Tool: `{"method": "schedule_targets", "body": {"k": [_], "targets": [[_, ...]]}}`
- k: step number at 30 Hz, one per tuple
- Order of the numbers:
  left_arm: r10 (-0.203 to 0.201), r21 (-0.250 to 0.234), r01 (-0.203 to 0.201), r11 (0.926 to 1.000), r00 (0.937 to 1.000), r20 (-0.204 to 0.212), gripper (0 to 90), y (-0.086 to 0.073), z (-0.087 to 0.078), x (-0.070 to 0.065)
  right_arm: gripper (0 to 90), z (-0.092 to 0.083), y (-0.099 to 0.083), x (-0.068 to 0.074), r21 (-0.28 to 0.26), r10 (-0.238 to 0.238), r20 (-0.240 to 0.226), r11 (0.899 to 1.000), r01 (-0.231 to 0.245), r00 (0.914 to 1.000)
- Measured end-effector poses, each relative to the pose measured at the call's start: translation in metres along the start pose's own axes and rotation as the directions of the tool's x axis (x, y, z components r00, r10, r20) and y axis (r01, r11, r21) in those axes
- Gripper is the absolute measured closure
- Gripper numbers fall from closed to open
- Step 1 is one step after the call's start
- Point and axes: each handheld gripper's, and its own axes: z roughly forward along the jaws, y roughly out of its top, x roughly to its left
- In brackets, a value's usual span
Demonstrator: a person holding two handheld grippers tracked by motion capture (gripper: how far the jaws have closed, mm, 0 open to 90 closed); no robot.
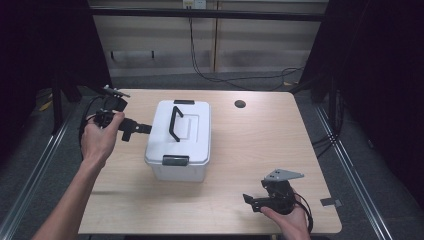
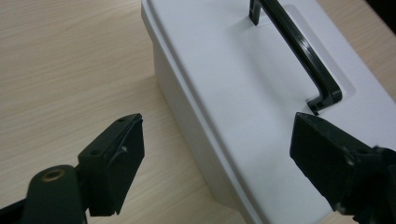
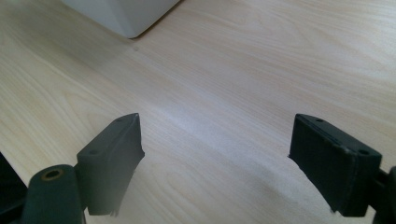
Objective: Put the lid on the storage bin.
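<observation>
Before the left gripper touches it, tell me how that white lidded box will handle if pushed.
The white box looks like rigid plastic, so it probably slides on the smooth wooden table rather than flexing. Its broad base suggests it won't tip. The open left gripper may slip on its glossy side.

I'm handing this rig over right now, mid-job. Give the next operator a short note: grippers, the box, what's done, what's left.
Left gripper: open, holding nothing, at the left long side of the white lidded box, its jaws straddling the lid's edge.
Right gripper: open, holding nothing, low over the table near the front right edge, apart from the box.
Box: mid-table, lid on, black handle lying across the lid, dark latches at both short ends.
Done: nothing visibly changed on the box.
Left: probably grasping, opening or moving it.
</observation>
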Motion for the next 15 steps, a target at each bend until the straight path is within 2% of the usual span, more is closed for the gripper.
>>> {"method": "schedule_targets", "body": {"k": [1, 3, 5, 7, 12, 15], "targets": [[-0.002, -0.018, 0.002, 0.9998, 1.0000, -0.008, 17.7, -0.005, -0.002, 0.003, 16.4, 0.000, 0.000, 0.000, 0.001, -0.001, 0.001, 1.000, 0.001, 1.0000], [0.003, -0.026, -0.003, 0.9997, 1.0000, -0.004, 17.7, -0.016, -0.005, 0.008, 16.4, 0.000, 0.000, 0.000, 0.000, -0.002, 0.002, 1.000, 0.002, 1.0000], [-0.009, -0.051, 0.009, 0.9987, 0.9999, 0.007, 17.7, -0.027, -0.007, 0.013, 16.4, 0.000, 0.000, 0.001, -0.001, -0.005, 0.001, 1.000, 0.005, 1.0000], [0.003, -0.040, -0.003, 0.9992, 1.0000, -0.002, 17.7, -0.036, -0.008, 0.016, 16.4, 0.000, 0.000, 0.001, 0.001, -0.001, 0.002, 1.000, 0.001, 1.0000], [0.001, -0.084, -0.002, 0.9964, 0.9999, -0.010, 17.6, -0.058, -0.013, 0.024, 16.4, 0.001, 0.000, 0.000, 0.001, 0.005, 0.005, 1.000, -0.005, 1.0000], [0.012, -0.080, -0.012, 0.9967, 0.9999, -0.004, 17.5, -0.066, -0.014, 0.027, 16.4, 0.001, 0.000, 0.000, 0.004, 0.008, 0.008, 1.000, -0.008, 0.9999]]}}
